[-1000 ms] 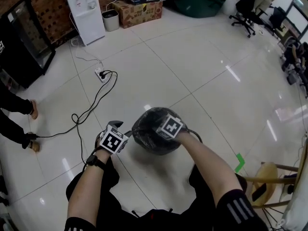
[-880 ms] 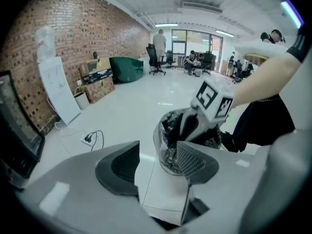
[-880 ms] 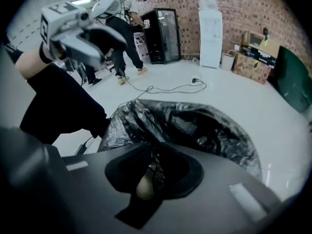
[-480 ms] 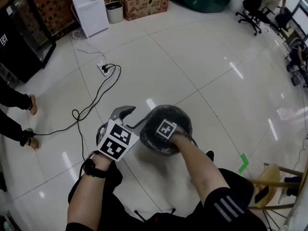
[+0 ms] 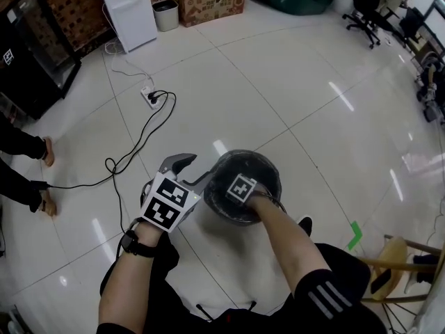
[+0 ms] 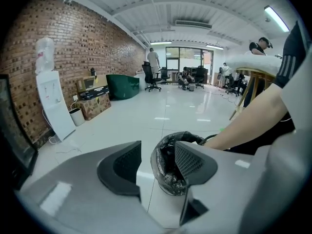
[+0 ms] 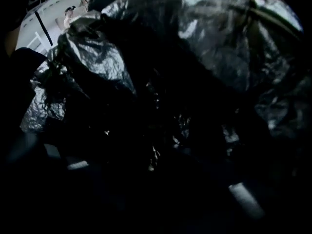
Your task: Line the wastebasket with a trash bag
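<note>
The trash bag (image 5: 259,172) seems already over the wastebasket (image 5: 229,213) rim, only settling left; the right gripper (image 5: 242,188) is deep inside, its grip too dark to tell, and the left gripper (image 6: 156,162) is empty, its wide jaws just narrowing.

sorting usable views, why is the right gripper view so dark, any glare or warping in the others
Right gripper view: nearly black, the camera sits inside the black trash bag; only crinkle highlights show. Head view: sharp, light streaks glare on the glossy floor, lines bend. Left gripper view: well lit, fisheye curve, dark corners.
</note>
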`<action>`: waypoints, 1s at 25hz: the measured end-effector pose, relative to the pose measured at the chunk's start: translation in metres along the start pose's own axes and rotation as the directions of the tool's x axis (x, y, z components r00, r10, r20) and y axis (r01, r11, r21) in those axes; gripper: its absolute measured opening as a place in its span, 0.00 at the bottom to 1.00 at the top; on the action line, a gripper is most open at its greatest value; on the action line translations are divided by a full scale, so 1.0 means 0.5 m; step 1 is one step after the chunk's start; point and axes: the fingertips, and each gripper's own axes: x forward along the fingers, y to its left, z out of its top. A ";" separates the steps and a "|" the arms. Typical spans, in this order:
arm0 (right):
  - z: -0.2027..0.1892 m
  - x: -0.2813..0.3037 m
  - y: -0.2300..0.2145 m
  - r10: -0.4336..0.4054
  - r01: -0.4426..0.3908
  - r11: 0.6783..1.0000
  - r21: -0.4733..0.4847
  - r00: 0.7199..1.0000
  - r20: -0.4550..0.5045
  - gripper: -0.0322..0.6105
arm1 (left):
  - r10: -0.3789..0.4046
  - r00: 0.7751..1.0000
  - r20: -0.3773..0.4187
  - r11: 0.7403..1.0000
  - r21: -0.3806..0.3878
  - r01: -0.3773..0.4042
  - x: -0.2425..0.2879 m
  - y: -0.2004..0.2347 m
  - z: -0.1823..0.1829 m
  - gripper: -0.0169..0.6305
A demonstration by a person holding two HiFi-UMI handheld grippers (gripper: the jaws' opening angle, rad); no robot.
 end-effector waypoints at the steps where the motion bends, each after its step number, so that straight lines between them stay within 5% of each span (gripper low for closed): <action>1: 0.004 -0.017 -0.003 -0.013 0.013 1.000 0.010 1.000 0.010 0.16 | -0.001 1.000 0.005 1.000 0.003 0.001 0.000 0.000 0.007 0.35; 7: 0.058 -0.156 0.005 -0.070 0.056 0.995 0.082 0.982 0.176 0.21 | -0.037 0.999 -0.004 0.997 0.073 0.037 0.010 -0.047 0.033 0.35; 16: 0.110 -0.392 0.044 -0.141 0.095 0.986 0.136 0.912 0.385 0.25 | -0.059 0.998 0.033 0.991 0.122 0.055 -0.008 -0.093 0.076 0.35; 19: 0.113 -0.480 0.063 -0.153 0.084 0.983 0.161 0.858 0.491 0.24 | -0.066 0.997 0.049 0.988 0.143 0.058 -0.011 -0.109 0.088 0.35; 22: 0.118 -0.581 0.096 -0.164 0.087 0.984 0.157 0.787 0.594 0.07 | -0.063 0.997 0.052 0.986 0.157 0.055 -0.014 -0.111 0.087 0.31; 25: 0.105 -0.674 0.120 -0.212 0.123 0.976 0.181 0.735 0.645 0.06 | -0.070 0.996 0.058 0.988 0.142 0.061 -0.019 -0.123 0.086 0.28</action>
